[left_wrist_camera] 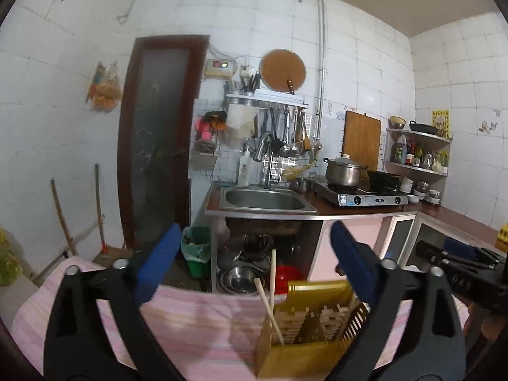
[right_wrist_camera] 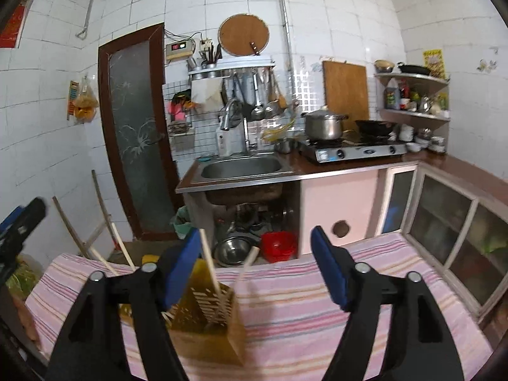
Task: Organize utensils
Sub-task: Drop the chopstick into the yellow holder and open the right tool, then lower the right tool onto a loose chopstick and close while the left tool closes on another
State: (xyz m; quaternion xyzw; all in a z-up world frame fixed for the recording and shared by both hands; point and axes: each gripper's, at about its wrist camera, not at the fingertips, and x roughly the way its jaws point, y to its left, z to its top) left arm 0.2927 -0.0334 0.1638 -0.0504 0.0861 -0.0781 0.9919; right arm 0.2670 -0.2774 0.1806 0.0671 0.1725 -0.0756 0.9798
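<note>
No writing was legible. Both the left tool (left_wrist_camera: 250,263) and right tool (right_wrist_camera: 255,265) stood released, empty, above the yellow holder (right_wrist_camera: 206,327) with chopsticks (right_wrist_camera: 211,270) on the striped counter (right_wrist_camera: 317,317).

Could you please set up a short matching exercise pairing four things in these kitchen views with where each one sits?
Things:
1. yellow utensil holder
2. steel pot
3. red basin
4. round wooden lid

Places:
A. on the floor under the sink
B. on the gas stove
C. up on the tiled wall above the rack
D. on the pink striped cloth

Pairs: 1-D, 2-B, 3-A, 4-C
</note>
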